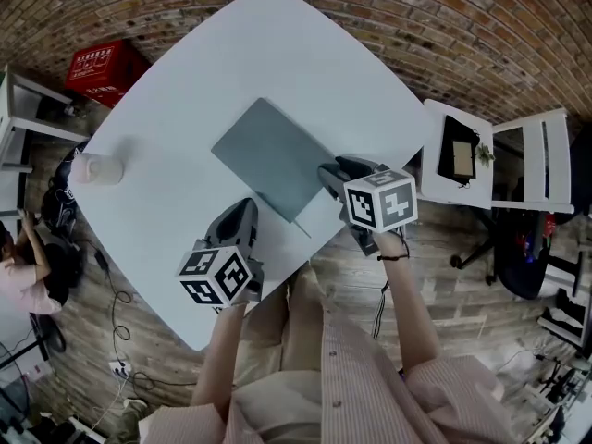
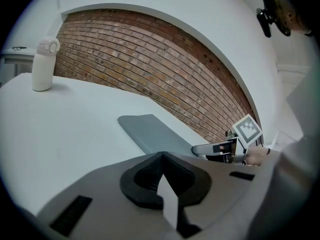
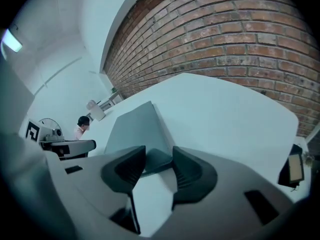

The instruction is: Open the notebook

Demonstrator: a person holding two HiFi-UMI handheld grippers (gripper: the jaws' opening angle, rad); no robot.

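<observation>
- Peeking through the right gripper view: notebook (image 3: 131,129) corner sits between the jaws of the right claw (image 3: 159,160), spread wide; head view hides that.
- Hovering beside the notebook, left claw (image 2: 161,176) pinched together, empty.

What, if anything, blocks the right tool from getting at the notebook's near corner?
Nothing that shows, so probably yes. The right tool stands open with the near corner of the closed notebook already between its jaws and nothing else in the gap. The left tool is shut, off to one side.
</observation>
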